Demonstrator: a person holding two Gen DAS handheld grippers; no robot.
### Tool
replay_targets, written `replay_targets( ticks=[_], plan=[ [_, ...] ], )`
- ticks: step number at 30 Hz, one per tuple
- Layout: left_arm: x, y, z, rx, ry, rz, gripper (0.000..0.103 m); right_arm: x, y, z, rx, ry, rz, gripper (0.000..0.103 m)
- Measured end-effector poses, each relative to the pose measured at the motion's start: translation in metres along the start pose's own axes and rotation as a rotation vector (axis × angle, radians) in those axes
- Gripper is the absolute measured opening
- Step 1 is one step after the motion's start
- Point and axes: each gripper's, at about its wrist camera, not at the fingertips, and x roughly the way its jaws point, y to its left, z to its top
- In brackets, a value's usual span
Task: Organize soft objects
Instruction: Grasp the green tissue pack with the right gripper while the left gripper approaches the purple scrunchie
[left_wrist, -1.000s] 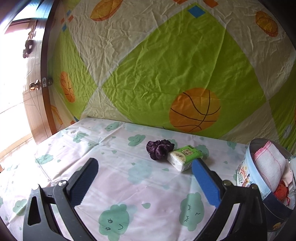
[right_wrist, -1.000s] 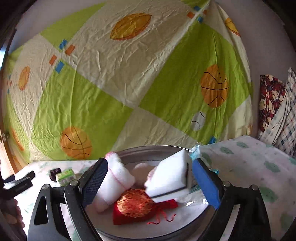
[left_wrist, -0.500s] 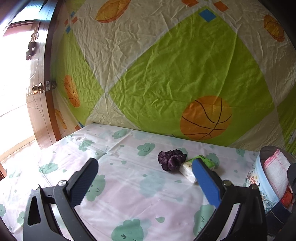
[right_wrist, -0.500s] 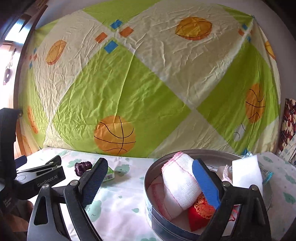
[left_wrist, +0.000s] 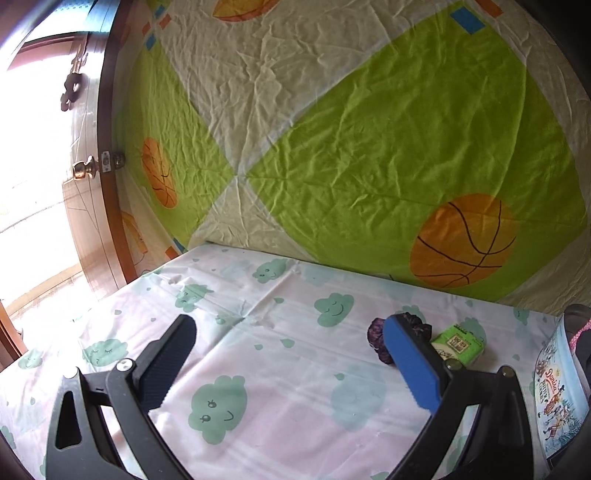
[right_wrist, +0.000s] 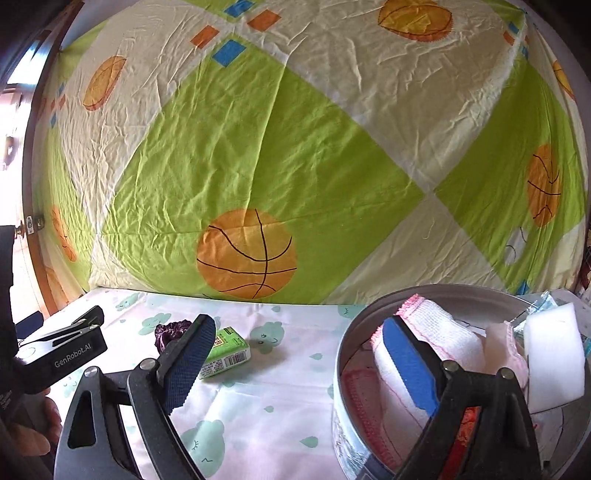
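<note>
Both grippers empty, fingers spread wide. Nearest in the right wrist view: right gripper (right_wrist: 299, 363) hangs over the near rim of the round tin (right_wrist: 341, 354), its right finger in front of the rolled white cloth (right_wrist: 436, 332) already inside, with a white sponge block (right_wrist: 554, 354) further right in the tin and something red low down, mostly hidden. Left gripper (left_wrist: 288, 363) sits low over the cloud-print worktop (left_wrist: 258, 402); nothing between its fingers. Beyond them, two loose items lie on the worktop left of the tin: green tissue pack (right_wrist: 225, 349), long axis running left-near to right-far, and just behind it, touching or nearly so, the purple scrunchie (right_wrist: 171, 332). In the left view both lie ahead and right of the left fingers, the scrunchie (left_wrist: 413, 326) partly behind the right finger, pack (left_wrist: 458, 345) beside it. Right fingers look nearer the pack; likely next pick, jaws across its short side. Far back: basketball-print sheet (right_wrist: 258, 166).
</note>
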Motion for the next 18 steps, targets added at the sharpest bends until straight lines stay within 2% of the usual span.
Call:
replay_targets(
  ticks=[10, 16, 18],
  plan=[
    [0.029, 0.016, 0.013, -0.015, 0.020, 0.039, 0.102, 0.057, 0.031, 0.009, -0.011, 0.121, 0.080, 0.094],
    [0.050, 0.024, 0.019, -0.032, 0.057, 0.046, 0.103, 0.098, 0.040, 0.007, -0.023, 0.276, 0.143, 0.094],
    [0.055, 0.025, 0.022, -0.025, 0.057, 0.056, 0.103, 0.105, 0.042, 0.007, -0.039, 0.298, 0.145, 0.094]
  ],
)
